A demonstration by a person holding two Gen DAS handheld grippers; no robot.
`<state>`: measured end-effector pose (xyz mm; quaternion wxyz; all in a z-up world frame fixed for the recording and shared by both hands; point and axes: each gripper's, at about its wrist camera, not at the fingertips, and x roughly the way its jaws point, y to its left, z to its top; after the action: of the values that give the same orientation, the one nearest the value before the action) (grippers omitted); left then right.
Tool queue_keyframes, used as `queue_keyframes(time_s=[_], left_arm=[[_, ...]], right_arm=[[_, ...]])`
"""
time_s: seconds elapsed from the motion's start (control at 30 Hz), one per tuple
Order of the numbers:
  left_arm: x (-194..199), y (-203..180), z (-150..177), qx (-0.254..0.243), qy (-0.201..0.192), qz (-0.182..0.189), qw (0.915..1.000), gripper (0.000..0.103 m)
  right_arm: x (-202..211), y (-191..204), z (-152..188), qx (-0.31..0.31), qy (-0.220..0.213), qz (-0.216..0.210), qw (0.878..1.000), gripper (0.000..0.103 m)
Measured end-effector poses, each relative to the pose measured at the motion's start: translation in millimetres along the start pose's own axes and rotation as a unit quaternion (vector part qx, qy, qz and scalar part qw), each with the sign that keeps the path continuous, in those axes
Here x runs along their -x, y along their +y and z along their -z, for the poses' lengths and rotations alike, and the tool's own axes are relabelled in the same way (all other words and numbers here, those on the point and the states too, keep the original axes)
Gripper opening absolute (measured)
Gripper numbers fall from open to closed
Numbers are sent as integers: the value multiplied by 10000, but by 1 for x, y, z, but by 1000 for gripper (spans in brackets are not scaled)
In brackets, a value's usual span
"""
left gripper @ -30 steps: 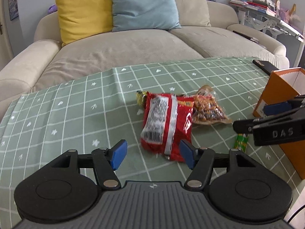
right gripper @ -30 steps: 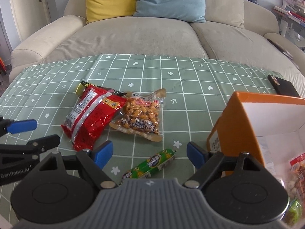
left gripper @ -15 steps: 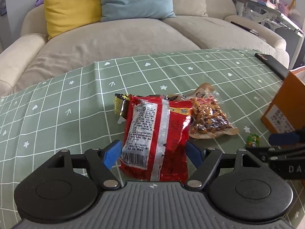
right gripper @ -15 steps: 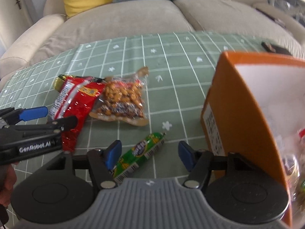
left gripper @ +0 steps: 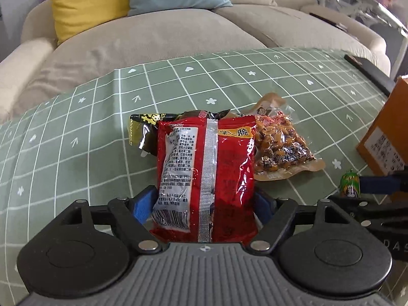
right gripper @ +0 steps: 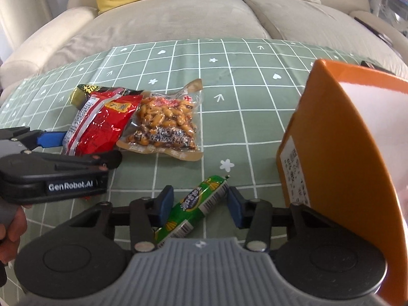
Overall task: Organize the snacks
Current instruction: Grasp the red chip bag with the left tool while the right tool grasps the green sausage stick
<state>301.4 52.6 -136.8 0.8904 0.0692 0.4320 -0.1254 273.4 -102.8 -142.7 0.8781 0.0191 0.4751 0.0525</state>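
A red snack bag (left gripper: 206,173) lies on the green checked cloth, between the open blue pads of my left gripper (left gripper: 204,204); the pads flank its near end. It also shows in the right wrist view (right gripper: 102,125). A clear pack of peanuts (left gripper: 280,150) lies right of it, a black-and-yellow pack (left gripper: 142,127) partly under it. A green sausage stick (right gripper: 196,209) lies between the open pads of my right gripper (right gripper: 199,204). The orange box (right gripper: 344,165) stands open at the right.
The green checked cloth (left gripper: 76,140) covers the table. A beige sofa (left gripper: 153,30) with yellow and blue cushions stands behind it. A black phone (left gripper: 369,71) lies at the cloth's far right edge. The left gripper body (right gripper: 51,170) sits left of the right one.
My left gripper moved forward until its open pads flank the red bag. My right gripper moved forward and down around the green sausage stick and narrowed somewhat.
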Motion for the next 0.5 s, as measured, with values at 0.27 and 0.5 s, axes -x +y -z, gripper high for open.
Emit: queue_keyframes(time_s=[0.27,0.5], left_arm=[[21,-5,17,435,31,-180,9989,81],[52,-16,37,723,-152,-197,9971,80]], right_arm=[[6,-1,11,306,-77,-205,9993,31],[28,0,27,523,-230,-528,9970,25]])
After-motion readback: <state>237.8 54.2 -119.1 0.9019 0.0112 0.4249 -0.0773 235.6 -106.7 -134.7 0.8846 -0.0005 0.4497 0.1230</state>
